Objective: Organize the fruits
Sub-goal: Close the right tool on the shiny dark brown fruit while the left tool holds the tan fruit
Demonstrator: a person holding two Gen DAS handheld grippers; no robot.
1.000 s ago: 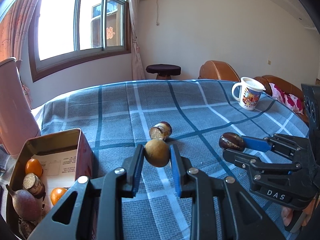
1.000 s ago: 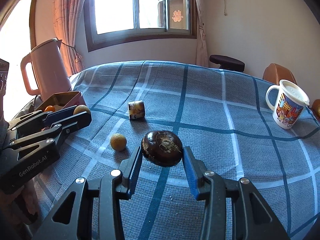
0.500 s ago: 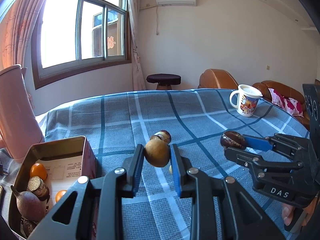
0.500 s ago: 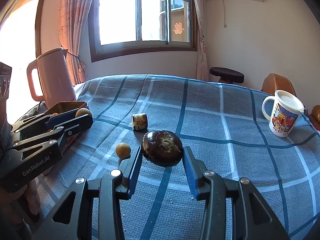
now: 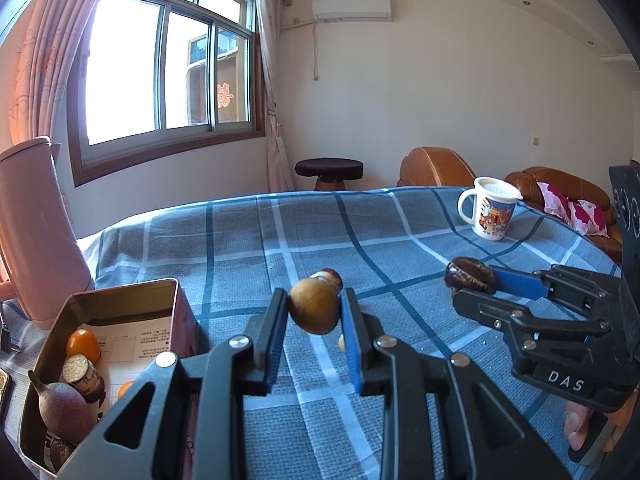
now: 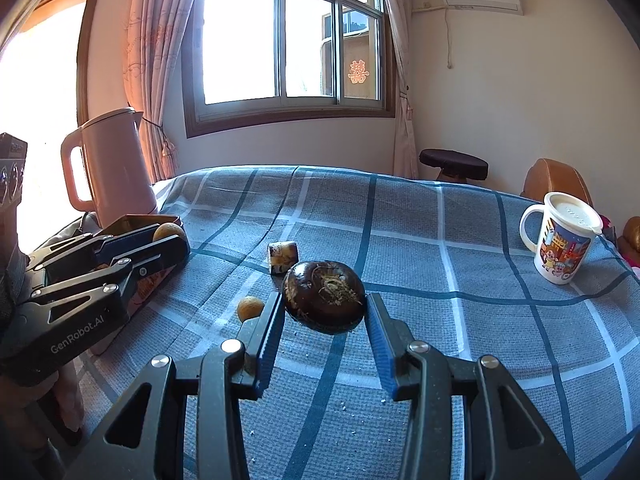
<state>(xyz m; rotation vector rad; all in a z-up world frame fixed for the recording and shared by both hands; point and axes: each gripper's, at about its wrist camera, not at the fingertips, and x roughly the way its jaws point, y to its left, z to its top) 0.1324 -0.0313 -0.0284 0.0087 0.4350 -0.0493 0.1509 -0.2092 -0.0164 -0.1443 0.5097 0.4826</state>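
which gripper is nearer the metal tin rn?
Left. The left gripper, shut on a tan fruit, sits just beside the metal tin. The right gripper, holding a dark fruit, is farther across the table.

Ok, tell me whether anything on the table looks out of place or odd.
Two pieces lie loose on the tablecloth outside the tin: a small round fruit and a cut chunk on its side. Pale crumbs speckle the cloth near the right gripper. Nothing looks spilled or broken; the mug stands upright.
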